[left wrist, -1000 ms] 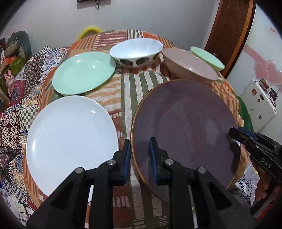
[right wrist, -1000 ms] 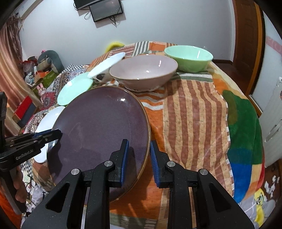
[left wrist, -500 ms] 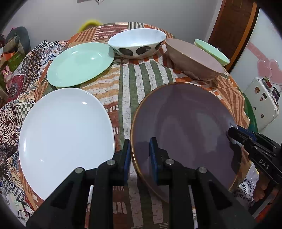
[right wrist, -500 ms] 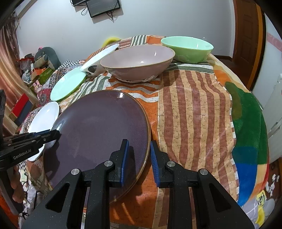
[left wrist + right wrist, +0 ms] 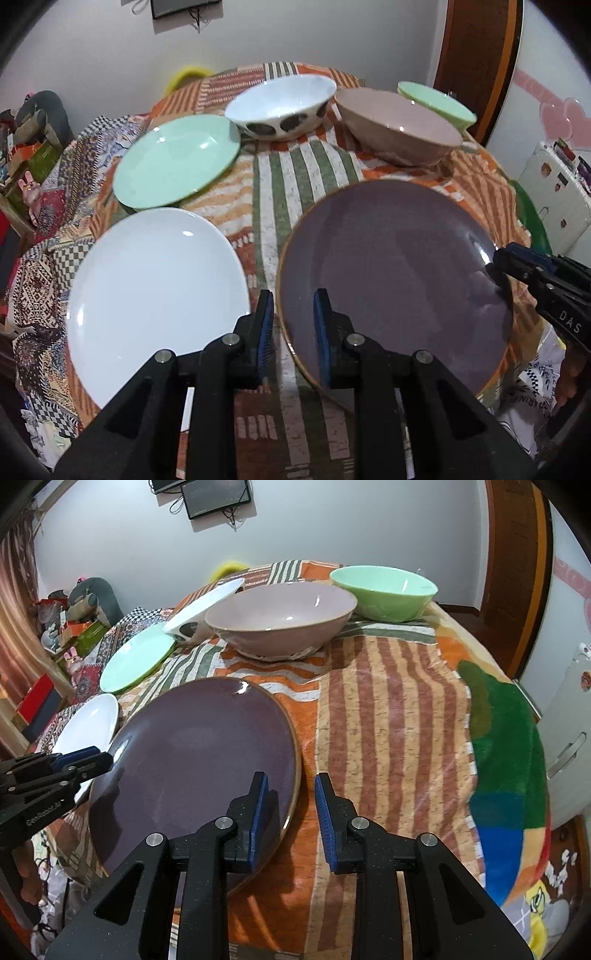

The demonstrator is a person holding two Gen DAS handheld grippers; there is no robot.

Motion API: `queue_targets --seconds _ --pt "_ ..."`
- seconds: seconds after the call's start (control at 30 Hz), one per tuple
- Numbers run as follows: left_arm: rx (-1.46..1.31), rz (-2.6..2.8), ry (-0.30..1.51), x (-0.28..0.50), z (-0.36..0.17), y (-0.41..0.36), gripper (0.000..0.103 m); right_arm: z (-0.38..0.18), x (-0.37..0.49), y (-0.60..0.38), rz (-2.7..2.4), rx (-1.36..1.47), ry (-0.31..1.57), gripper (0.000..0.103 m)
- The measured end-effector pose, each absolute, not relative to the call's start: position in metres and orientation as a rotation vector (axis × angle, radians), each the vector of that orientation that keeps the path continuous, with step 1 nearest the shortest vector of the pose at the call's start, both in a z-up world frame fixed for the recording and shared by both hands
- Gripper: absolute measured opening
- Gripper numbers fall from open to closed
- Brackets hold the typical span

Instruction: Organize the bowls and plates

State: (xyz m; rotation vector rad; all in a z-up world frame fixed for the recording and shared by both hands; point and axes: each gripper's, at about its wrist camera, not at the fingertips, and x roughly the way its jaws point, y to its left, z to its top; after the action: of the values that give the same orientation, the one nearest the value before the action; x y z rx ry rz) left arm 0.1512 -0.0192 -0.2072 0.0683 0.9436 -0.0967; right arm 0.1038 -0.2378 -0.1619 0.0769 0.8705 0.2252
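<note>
A striped patchwork cloth (image 5: 391,716) covers the surface in a cluttered room. The purple plate (image 5: 399,273) lies at its near edge, with the white plate (image 5: 155,291) at its 9 o'clock and the pink bowl (image 5: 402,125) at 12. The left tool (image 5: 291,328) straddles the plate's rim at 9 o'clock, jaws spread; the right tool (image 5: 290,812) does the same at 3 o'clock. Whether any pad touches is unclear. The plate looks glazed, stiff, heavy and chippable, so the rim is probably best pinched at both sides.

Dim indoor light — fisheye-warped, dark-vignetted edges.
</note>
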Motion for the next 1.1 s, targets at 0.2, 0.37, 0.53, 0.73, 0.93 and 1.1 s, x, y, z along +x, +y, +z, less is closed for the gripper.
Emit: queue_targets --seconds 0.2,0.37,0.53,0.73,0.93,1.1 --pt "0.064 -0.089 0.881 0.138 -0.182 -0.011 0.022 -0.141 0.096 -0.233 0.227 0.054 0.817 0.036" --pt "0.037 -0.079 0.828 0.128 -0.159 0.001 0.023 -0.118 0.089 -0.22 0.266 0.026 0.751 0.043" --pt "0.007 -0.053 0.772 0.117 -0.139 0.018 0.049 -0.1 0.088 -0.2 0.329 0.022 0.705 0.05" --pt "-0.039 0.005 0.729 0.106 -0.127 0.051 0.06 -0.089 0.09 -0.17 0.398 -0.001 0.662 0.064" --pt "-0.095 0.082 0.74 0.104 -0.131 0.094 0.062 -0.092 0.101 -0.136 0.471 -0.012 0.664 0.071" --pt "-0.159 0.149 0.776 0.107 -0.147 0.136 0.062 -0.102 0.112 -0.112 0.498 -0.031 0.688 0.071"
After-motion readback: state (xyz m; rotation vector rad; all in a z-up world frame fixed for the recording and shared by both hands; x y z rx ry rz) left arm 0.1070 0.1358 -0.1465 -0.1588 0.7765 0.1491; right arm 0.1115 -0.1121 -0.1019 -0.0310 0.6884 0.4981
